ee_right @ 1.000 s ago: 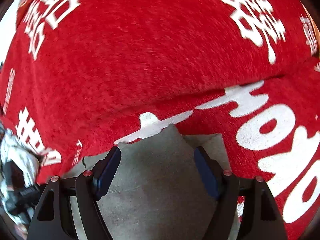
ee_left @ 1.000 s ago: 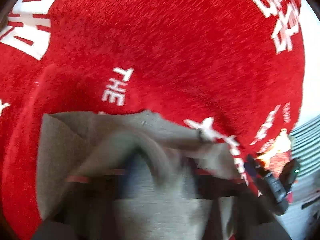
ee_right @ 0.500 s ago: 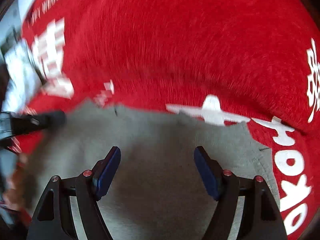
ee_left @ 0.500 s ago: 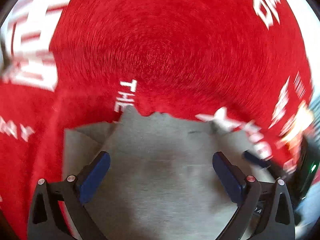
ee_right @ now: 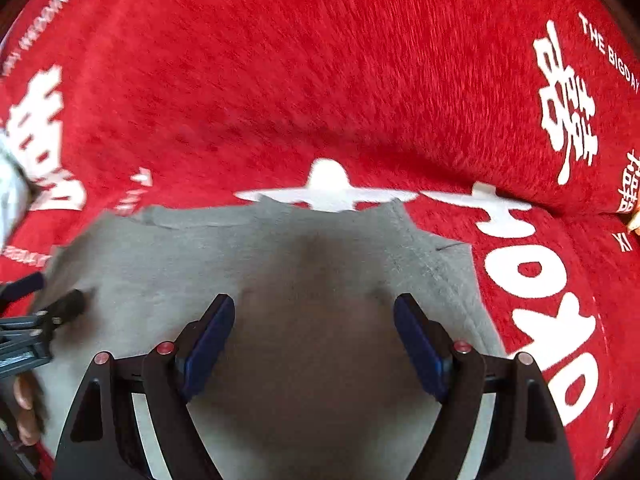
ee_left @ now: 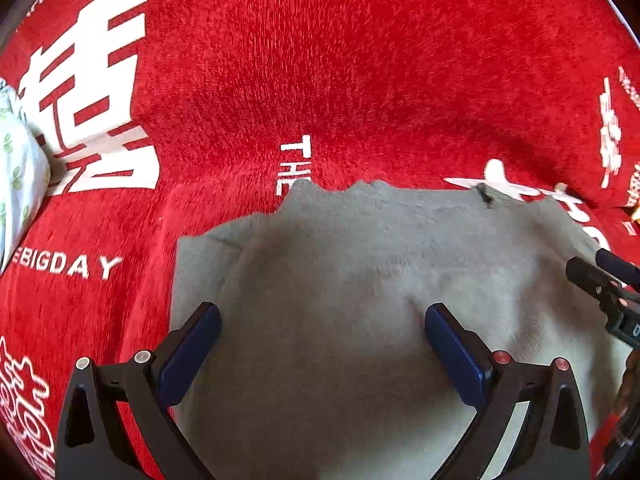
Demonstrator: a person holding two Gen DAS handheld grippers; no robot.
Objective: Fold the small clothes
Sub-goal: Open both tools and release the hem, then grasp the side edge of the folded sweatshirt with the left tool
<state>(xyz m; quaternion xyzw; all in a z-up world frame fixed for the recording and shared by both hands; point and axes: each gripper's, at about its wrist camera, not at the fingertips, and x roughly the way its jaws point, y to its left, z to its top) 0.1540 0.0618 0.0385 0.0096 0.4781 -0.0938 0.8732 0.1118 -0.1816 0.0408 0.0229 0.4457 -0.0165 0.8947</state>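
a: fingers on the left gripper [ee_left: 322,344] are standing wide apart now, with nothing between the blue pads [ee_left: 188,354]. a second ago that view was showing grey cloth bunched up right at the pads, a fold being carried.

b: so the fold is down and released. is the right gripper [ee_right: 314,344] doing the same?

a: yes, its fingers are spread wide too, empty, hovering over the grey garment [ee_right: 280,280]. they were already wide a second ago.

b: where is the garment lying?

a: flat on the red blanket with white lettering [ee_left: 360,80], directly under both grippers. in the left wrist view an under layer is sticking out at the left edge, so it is looking doubled over. the far edge is a bit uneven, with a small dark tag [ee_left: 485,194] near it.

b: and the other stuff?

a: a white cloth with green sprigs [ee_left: 18,168] is sitting off at the left edge, well apart. each camera is also catching the tip of the other gripper at its side.

b: meaning for the task?

a: i am judging one fold as finished. the garment is looking wide still, so another fold is probably coming, with both grippers needing a fresh pinch on an edge.
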